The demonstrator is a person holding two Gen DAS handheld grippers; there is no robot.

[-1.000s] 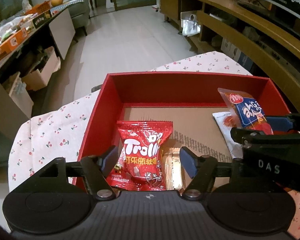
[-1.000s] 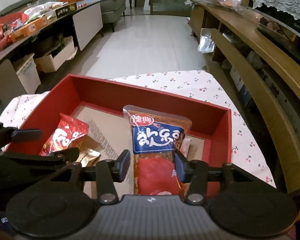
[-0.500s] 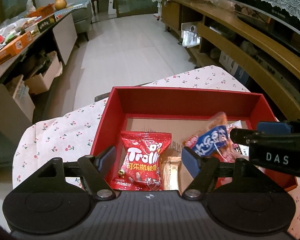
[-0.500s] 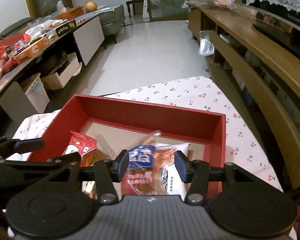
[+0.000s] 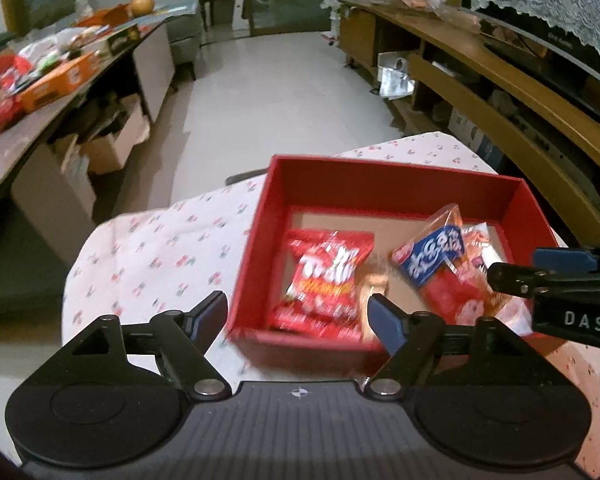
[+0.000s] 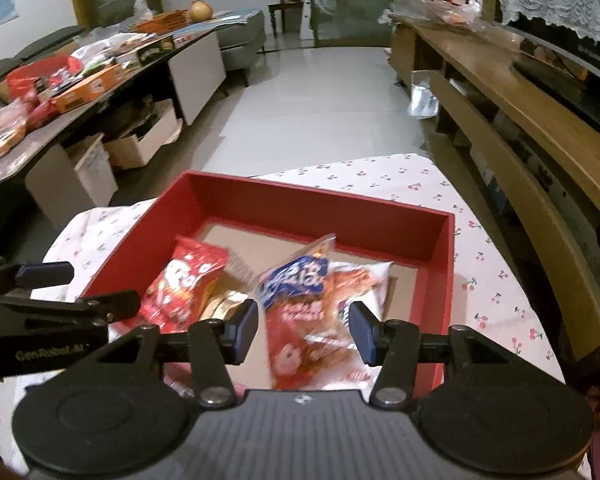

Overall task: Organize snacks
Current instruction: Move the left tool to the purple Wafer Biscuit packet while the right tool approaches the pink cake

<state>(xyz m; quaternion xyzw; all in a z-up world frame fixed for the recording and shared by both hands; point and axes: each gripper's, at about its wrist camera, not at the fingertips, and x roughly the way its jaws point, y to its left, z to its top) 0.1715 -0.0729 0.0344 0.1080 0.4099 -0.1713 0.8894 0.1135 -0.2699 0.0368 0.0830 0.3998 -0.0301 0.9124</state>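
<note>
A red box (image 5: 380, 184) (image 6: 312, 208) sits on a cherry-print cloth (image 5: 160, 248) (image 6: 492, 272). In it lie a red Trolli bag (image 5: 324, 276) (image 6: 184, 280), a gold packet (image 5: 374, 284) (image 6: 224, 304), and a blue-and-red snack bag (image 5: 440, 264) (image 6: 300, 308) resting on a white-and-orange bag (image 6: 364, 280). My left gripper (image 5: 296, 316) is open and empty, above the box's near-left corner. My right gripper (image 6: 303, 330) is open and empty, above the blue-and-red bag; it shows at the right of the left wrist view (image 5: 560, 280).
A long wooden shelf unit (image 5: 500, 92) (image 6: 520, 128) runs along the right, close to the table. A cluttered counter (image 5: 40, 80) (image 6: 60, 80) with snack boxes stands at the left, cardboard boxes (image 6: 140, 144) under it. White floor (image 5: 276, 92) lies beyond the table.
My right gripper has let go of the blue-and-red bag, which dropped into the box. Both grippers have pulled back and up from the box; the left has also shifted left.
</note>
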